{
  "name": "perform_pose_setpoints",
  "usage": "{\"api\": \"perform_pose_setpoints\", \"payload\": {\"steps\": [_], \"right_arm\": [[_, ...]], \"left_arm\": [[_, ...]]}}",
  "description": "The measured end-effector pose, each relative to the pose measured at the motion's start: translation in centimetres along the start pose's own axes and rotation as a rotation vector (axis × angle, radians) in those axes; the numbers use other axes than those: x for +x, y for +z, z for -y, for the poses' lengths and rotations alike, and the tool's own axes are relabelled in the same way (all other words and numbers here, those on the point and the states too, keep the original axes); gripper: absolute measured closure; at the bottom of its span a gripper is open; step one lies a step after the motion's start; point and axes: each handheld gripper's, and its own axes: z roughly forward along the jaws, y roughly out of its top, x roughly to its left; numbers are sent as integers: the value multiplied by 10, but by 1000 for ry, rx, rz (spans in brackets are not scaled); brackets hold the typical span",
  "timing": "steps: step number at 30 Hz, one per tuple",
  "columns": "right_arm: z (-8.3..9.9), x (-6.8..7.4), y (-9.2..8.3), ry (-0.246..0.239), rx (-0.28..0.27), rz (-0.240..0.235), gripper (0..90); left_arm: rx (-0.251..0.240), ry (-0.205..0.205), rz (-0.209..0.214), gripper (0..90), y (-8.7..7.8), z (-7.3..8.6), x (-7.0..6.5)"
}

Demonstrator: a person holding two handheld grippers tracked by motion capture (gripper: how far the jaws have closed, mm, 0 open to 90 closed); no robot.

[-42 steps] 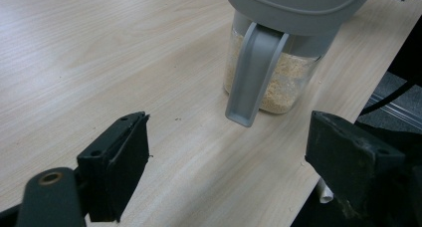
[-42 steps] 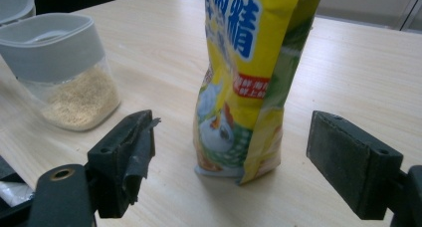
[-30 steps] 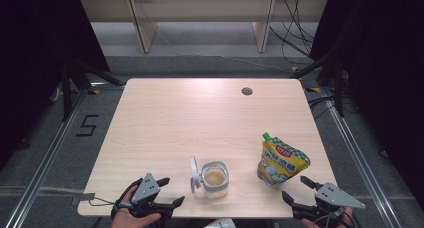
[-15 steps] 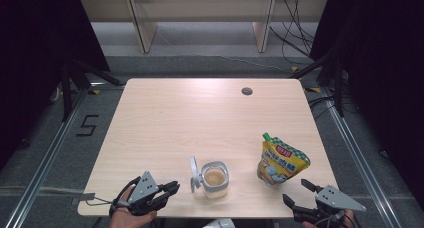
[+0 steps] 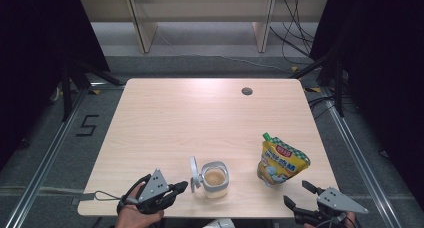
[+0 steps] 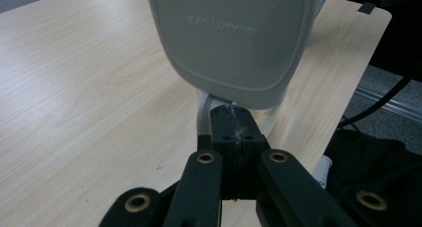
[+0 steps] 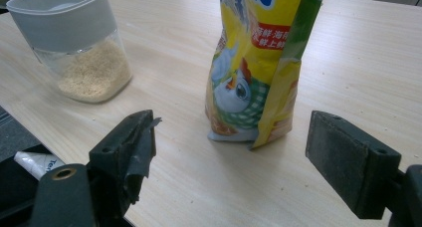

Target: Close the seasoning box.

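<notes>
Pale wood table (image 5: 200,118) held everything near its six-o'clock edge. At seven o'clock the left gripper (image 5: 181,187) had its jaws pressed together on nothing, tips beside the raised grey lid (image 5: 193,167) of the jar (image 5: 215,179) — granules inside. At five o'clock stood the yellow pouch (image 5: 280,160); the right gripper (image 5: 296,195) gaped wide, empty.

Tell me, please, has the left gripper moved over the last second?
Yes: the left gripper has moved right, toward the jar.

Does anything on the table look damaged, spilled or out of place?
Nothing is spilled. One oddity: black tape on a pad of the right claw is torn and peeling. The clear plastic jar stands with its grey lid flipped open.
</notes>
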Motion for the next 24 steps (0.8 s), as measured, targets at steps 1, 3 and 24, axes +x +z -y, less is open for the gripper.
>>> {"api": "perform_pose_setpoints", "payload": {"steps": [1,3,24], "right_arm": [[0,0,0,5,1,-6,209],[0,0,0,-2,0,-10,209],[1,1,0,-6,11,-9,209]], "left_arm": [[8,-1,0,890,0,-2,-1],[1,0,3,890,2,-6,-2],[-21,49,32,888,18,-29,-11]]}}
